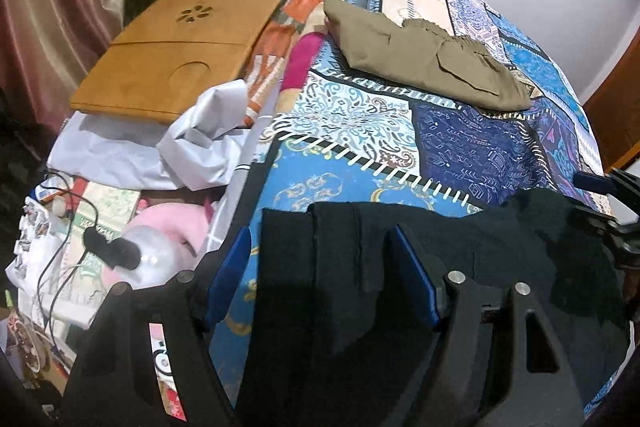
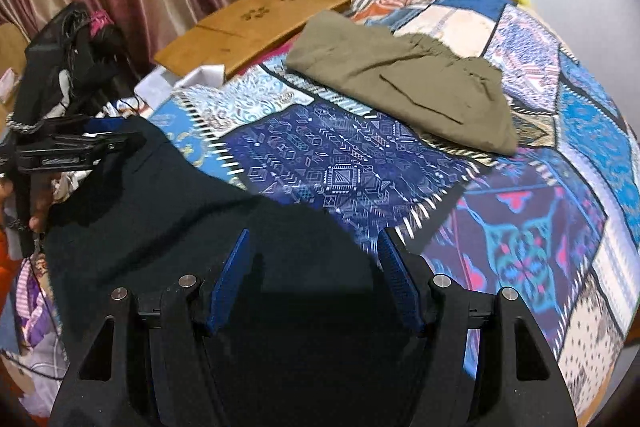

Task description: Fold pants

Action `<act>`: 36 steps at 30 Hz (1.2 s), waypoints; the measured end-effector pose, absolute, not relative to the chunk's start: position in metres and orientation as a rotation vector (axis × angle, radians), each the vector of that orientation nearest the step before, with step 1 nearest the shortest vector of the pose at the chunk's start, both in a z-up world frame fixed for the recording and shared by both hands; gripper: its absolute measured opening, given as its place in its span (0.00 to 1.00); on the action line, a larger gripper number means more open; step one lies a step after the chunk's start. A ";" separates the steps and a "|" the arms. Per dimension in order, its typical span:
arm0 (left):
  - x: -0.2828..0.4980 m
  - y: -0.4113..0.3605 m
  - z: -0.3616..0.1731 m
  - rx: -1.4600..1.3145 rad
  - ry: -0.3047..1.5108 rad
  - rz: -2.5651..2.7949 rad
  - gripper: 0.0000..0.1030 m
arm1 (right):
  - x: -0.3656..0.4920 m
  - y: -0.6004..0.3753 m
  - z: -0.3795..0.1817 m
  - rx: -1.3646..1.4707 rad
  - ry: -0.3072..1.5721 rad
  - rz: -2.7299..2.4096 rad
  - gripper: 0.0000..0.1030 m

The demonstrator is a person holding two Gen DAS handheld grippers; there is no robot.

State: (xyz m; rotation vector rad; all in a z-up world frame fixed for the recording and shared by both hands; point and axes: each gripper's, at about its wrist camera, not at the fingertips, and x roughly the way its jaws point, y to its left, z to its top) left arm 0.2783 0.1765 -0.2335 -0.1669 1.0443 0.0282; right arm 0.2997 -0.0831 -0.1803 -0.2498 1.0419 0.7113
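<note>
Black pants (image 1: 400, 267) lie spread on the near part of the quilt (image 1: 460, 143). The left gripper (image 1: 320, 267) hangs over them with jaws wide apart, pinching nothing. The right gripper (image 2: 314, 267) is likewise spread wide above the dark cloth. Folded khaki pants (image 2: 404, 75) rest farther back, with a wooden tray (image 1: 180, 47) at far left.

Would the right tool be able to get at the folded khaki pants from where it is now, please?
Probably yes. The right tool stands open over the black pants, and only bare quilt lies between it and the khaki pants; it holds nothing, though reach across the bed is uncertain.
</note>
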 end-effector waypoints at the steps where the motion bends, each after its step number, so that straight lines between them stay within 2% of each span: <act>1: 0.279 0.176 -0.233 -0.169 1.039 0.021 0.64 | 0.303 -0.081 -0.184 -0.256 1.055 0.716 0.58; 2: 0.279 0.175 -0.233 -0.169 1.025 0.013 0.56 | 0.307 -0.077 -0.189 -0.262 1.072 0.728 0.55; 3: 0.279 0.174 -0.233 -0.163 1.011 0.018 0.52 | 0.311 -0.074 -0.194 -0.261 1.089 0.750 0.41; 4: 0.279 0.173 -0.233 -0.156 1.002 0.022 0.46 | 0.312 -0.072 -0.197 -0.262 1.107 0.770 0.33; 5: 0.279 0.172 -0.234 -0.160 0.997 0.006 0.37 | 0.314 -0.068 -0.202 -0.268 1.129 0.784 0.30; 9: 0.276 0.169 -0.232 -0.143 0.975 0.005 0.29 | 0.310 -0.063 -0.210 -0.310 1.126 0.793 0.09; 12: 0.275 0.169 -0.228 -0.126 0.956 0.007 0.27 | 0.305 -0.065 -0.205 -0.328 1.092 0.795 0.06; 17: 0.291 0.172 -0.231 -0.042 0.971 0.044 0.26 | 0.296 -0.057 -0.205 -0.461 1.046 0.769 0.06; 23: 0.287 0.169 -0.222 -0.002 0.986 0.064 0.31 | 0.296 -0.062 -0.193 -0.426 1.039 0.731 0.06; 26: 0.273 0.170 -0.206 -0.005 0.953 0.078 0.32 | 0.289 -0.070 -0.177 -0.391 1.022 0.717 0.12; 28: 0.262 0.169 -0.196 -0.012 0.935 0.075 0.32 | 0.280 -0.077 -0.163 -0.371 0.997 0.710 0.22; 30: 0.250 0.167 -0.184 -0.016 0.914 0.073 0.36 | 0.272 -0.081 -0.151 -0.353 0.965 0.717 0.27; 32: 0.234 0.164 -0.171 -0.020 0.884 0.073 0.44 | 0.259 -0.086 -0.137 -0.338 0.936 0.717 0.30; 36: 0.206 0.156 -0.151 -0.008 0.841 0.065 0.49 | 0.230 -0.094 -0.114 -0.324 0.877 0.722 0.42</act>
